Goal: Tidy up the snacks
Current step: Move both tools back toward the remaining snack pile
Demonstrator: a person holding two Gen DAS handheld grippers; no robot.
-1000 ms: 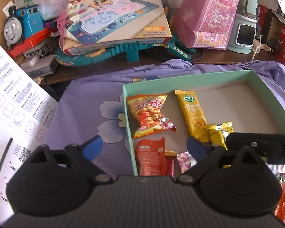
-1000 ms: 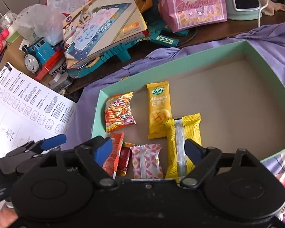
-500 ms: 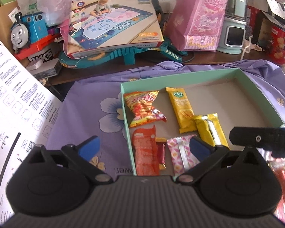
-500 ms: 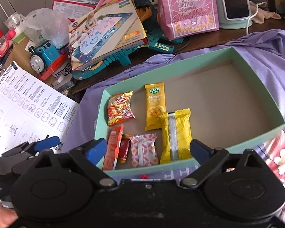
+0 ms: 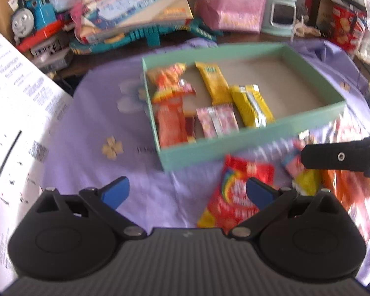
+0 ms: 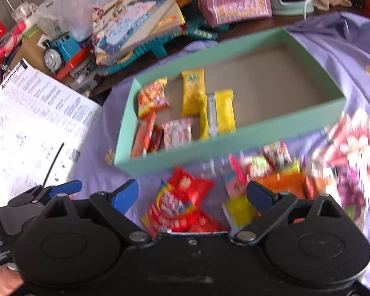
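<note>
Moved: both grippers have drawn back from over the green box (image 6: 234, 145); its near wall, out of view a second ago, now lies ahead of the jaws, with loose packets in sight in front of it.
Task thing: red rainbow snack bag (image 6: 177, 207), on the purple cloth (image 6: 333, 49) between and just ahead of the right gripper (image 6: 192, 192) jaws, not touched.
Jaws: right gripper spread wide, empty; left gripper (image 5: 187, 192) likewise spread and empty, the red bag by its right finger.
Handling: likely light, crinkly and slick, soft contents; a pinch across the flat middle or a sealed end should hold, gently.
Neighbours: a blurred heap of small packets (image 6: 271, 172) to the right of the jaws, touching one another.
Already packed: yellow bars (image 6: 219, 113) and others fill the box's left end.
Room: the box's right half is bare; its near wall must be cleared on the way in.
Edges: white instruction sheet (image 6: 37, 123) left of the jaws, toys beyond.
</note>
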